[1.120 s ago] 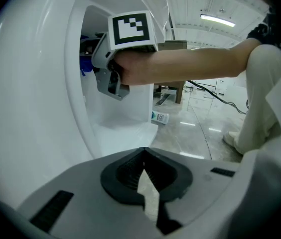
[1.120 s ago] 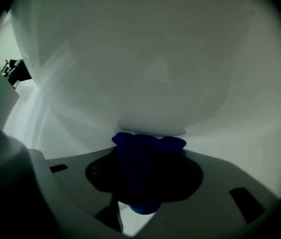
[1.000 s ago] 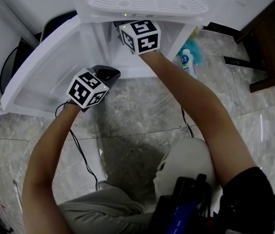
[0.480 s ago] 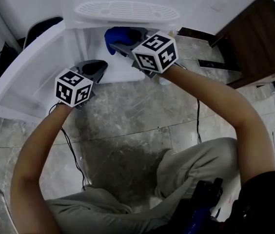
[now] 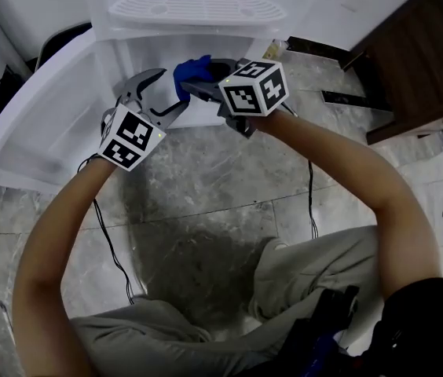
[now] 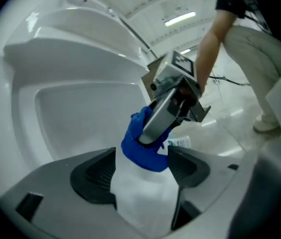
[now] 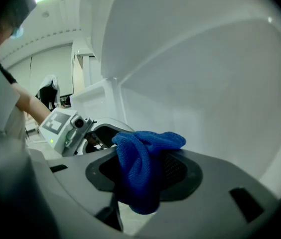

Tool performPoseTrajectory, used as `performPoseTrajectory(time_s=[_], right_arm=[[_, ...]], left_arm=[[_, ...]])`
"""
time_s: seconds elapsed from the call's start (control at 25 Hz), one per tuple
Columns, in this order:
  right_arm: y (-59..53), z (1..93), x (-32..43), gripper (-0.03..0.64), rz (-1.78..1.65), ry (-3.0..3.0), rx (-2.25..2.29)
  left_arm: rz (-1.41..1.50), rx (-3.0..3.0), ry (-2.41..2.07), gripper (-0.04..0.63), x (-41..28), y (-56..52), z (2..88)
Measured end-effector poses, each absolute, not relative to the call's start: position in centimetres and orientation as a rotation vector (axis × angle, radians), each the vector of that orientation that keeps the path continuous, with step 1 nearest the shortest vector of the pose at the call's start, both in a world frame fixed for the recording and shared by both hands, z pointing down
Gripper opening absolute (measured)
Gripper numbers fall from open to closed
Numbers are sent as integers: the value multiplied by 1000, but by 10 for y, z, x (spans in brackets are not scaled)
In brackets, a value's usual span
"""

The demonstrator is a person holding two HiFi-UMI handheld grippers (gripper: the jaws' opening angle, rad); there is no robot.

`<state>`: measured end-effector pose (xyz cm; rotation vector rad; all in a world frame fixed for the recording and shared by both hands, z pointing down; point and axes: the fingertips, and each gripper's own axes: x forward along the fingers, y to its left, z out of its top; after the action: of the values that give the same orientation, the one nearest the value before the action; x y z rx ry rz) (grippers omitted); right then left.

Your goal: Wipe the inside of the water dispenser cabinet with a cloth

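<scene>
The white water dispenser's lower cabinet (image 5: pixel 139 57) stands open, its door (image 5: pixel 41 124) swung out to the left. My right gripper (image 5: pixel 194 83) is shut on a bunched blue cloth (image 5: pixel 190 73) just in front of the opening; in the right gripper view the cloth (image 7: pixel 140 168) hangs between the jaws of that gripper (image 7: pixel 143 176). My left gripper (image 5: pixel 162 93) sits close to its left, jaws opening wide. In the left gripper view the cloth (image 6: pixel 143 151) hangs at the tips of the left gripper (image 6: pixel 143 166), with no pad pressing on it.
The dispenser's drip grid (image 5: pixel 194 8) lies above the cabinet opening. A dark wooden unit (image 5: pixel 418 61) stands at the right. A black cable (image 5: pixel 111 242) trails over the marble floor. The person's knees are below the arms.
My right gripper came out of the cabinet with the blue cloth, moving left. The left gripper rose toward it, rolled, and its jaws went from shut to wide apart.
</scene>
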<state>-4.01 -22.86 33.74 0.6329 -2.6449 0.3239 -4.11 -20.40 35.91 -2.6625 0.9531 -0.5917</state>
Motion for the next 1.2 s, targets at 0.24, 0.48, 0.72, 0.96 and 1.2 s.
performPoseTrajectory(time_s=[0.24, 0.48, 0.72, 0.96, 1.2], right_arm=[[-194, 355, -56, 158, 433, -2627, 362], [-188, 362, -54, 158, 495, -2608, 306], [-184, 363, -58, 159, 580, -2601, 282], [-183, 363, -60, 167, 642, -2617, 276], [-188, 354, -52, 174, 687, -2660, 252]], left_arm=[[-719, -2395, 763, 339, -21, -190, 368], [-782, -2372, 651, 336, -7, -185, 379], [-861, -2322, 656, 244, -14, -186, 380], [-874, -2370, 684, 201, -17, -185, 379], [-849, -2394, 690, 183, -18, -190, 372]])
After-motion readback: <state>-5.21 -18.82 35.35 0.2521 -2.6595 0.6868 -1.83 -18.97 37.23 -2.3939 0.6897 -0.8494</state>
